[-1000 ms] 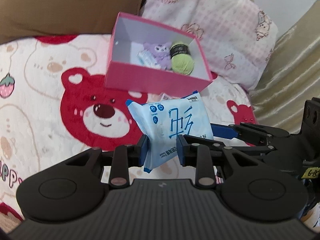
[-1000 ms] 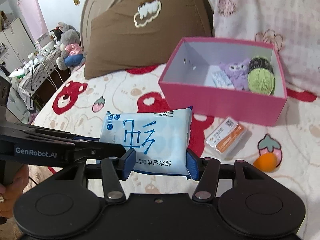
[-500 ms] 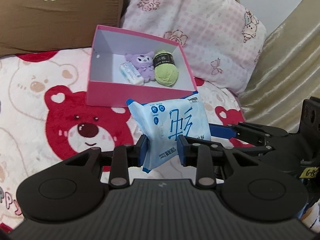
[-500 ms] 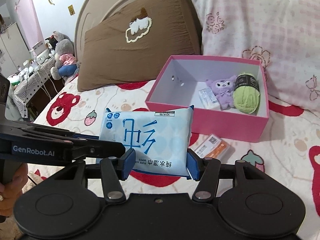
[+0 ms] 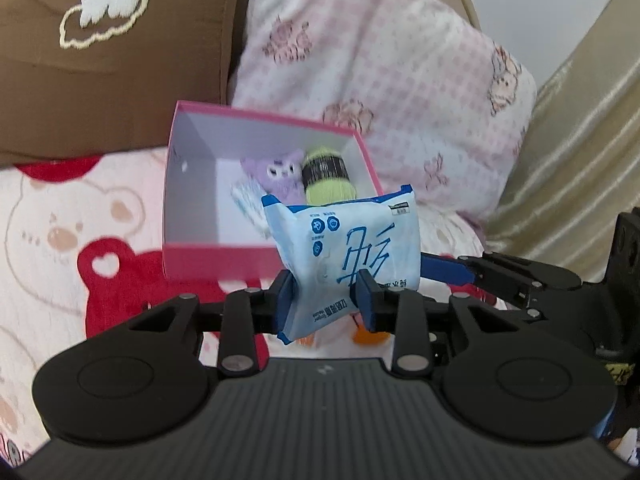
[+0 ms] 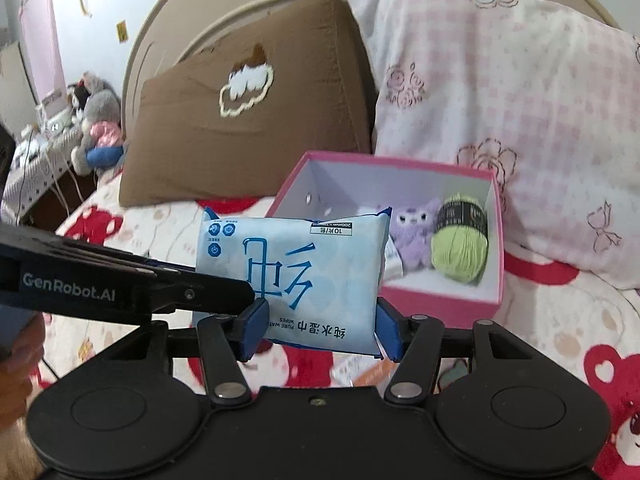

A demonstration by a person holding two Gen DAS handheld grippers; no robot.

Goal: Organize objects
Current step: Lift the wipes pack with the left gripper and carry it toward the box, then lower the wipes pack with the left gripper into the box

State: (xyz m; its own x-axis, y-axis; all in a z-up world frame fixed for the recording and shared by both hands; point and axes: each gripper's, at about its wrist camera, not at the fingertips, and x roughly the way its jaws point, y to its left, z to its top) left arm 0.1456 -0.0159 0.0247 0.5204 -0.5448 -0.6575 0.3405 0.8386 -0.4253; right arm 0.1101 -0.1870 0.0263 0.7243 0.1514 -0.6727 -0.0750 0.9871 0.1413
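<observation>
Both grippers, left (image 5: pixel 325 296) and right (image 6: pixel 318 328), clamp one wipes pack (image 6: pixel 292 272), centre frame; it hides part of the box (image 6: pixel 440 308). Label reads "PURE WATER WIPES"; left gripper marked "GenRobot.AI".

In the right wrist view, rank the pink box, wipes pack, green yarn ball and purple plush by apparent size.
1. pink box
2. wipes pack, though it is nearer the camera
3. green yarn ball and purple plush: too alike to rank, and the plush is partly hidden.

Both claws, L (image 5: pixel 326 300) & R (image 6: pixel 318 330), clamped on one pack (image 6: pixel 292 268).
</observation>
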